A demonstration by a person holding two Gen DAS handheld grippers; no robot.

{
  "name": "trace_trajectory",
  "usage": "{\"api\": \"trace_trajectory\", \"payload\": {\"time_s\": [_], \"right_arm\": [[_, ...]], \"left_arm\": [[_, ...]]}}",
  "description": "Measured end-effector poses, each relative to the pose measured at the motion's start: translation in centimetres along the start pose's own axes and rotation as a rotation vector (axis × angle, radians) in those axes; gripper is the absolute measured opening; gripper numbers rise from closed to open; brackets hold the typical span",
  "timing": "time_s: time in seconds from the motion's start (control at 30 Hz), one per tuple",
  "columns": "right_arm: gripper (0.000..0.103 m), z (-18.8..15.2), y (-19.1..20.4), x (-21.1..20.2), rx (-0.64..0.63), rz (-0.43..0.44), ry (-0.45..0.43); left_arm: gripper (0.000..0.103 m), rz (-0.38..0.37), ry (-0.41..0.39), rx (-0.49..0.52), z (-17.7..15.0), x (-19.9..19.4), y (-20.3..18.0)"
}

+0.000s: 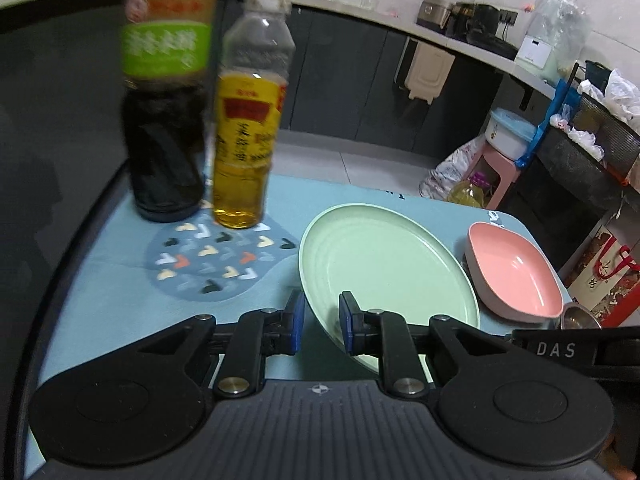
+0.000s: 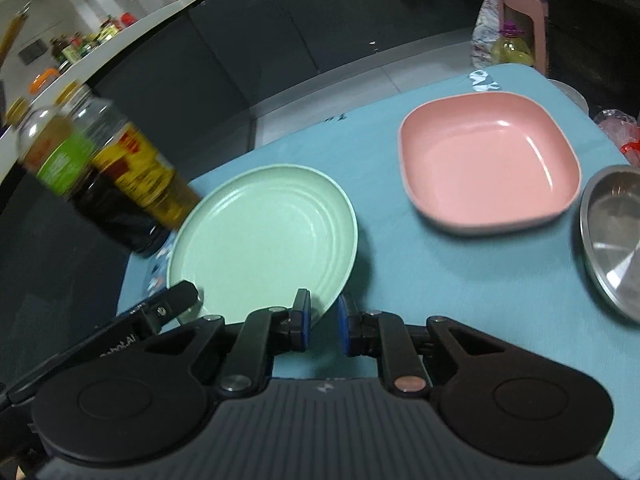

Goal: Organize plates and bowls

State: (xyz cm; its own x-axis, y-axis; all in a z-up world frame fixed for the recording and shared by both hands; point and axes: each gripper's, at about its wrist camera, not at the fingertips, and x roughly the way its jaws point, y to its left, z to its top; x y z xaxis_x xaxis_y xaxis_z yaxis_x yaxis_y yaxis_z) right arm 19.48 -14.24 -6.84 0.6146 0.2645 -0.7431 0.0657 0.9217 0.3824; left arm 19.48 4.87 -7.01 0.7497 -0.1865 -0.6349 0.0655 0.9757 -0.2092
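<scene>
Covering the tabletop: a light blue cloth [image 2: 460, 272] with a round grey-blue patterned mat [image 1: 216, 264] on its left part. Standing at the mat's far edge, side by side: a dark soy-sauce bottle with a green label [image 1: 164, 120] and a clear bottle of yellow oil with a yellow label [image 1: 246, 132]. Lying tilted near the middle, its near edge raised off the cloth: a round pale green plastic plate [image 1: 380, 268]. Resting well to its right: a square pink plastic dish [image 2: 488, 164], with a shiny steel bowl [image 2: 612, 240] just beside that. Pinching the green plate's near rim from the left side: left gripper [image 1: 322, 326]. Gripping the same rim further right, jaws narrow: right gripper [image 2: 324, 322].
</scene>
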Motion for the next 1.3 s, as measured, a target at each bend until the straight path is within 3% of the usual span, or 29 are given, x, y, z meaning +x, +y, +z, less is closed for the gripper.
{"api": "trace_trajectory", "payload": {"time_s": [0.17,0.57,0.9,1.3], "right_arm": [[0.015,-1.4,1.5,-1.2,-0.036,0.015,0.012],[0.016,-5.0,6.8,-2.2,-0.153,0.02,0.054],[0.016,-7.7,9.5,-1.2,-0.209,0.007,0.103],[0.016,-8.4,10.6,0.0,-0.229,-0.038,0.121]], "left_arm": [[0.017,0.021,-0.031,0.002,-1.2,-3.0,1.0],[0.017,0.037,-0.034,-0.106,-4.1,-7.2,6.5],[0.018,0.051,-0.012,-0.149,-6.0,-8.1,9.4],[0.018,0.046,0.022,-0.163,-6.9,-7.3,10.4]]}}
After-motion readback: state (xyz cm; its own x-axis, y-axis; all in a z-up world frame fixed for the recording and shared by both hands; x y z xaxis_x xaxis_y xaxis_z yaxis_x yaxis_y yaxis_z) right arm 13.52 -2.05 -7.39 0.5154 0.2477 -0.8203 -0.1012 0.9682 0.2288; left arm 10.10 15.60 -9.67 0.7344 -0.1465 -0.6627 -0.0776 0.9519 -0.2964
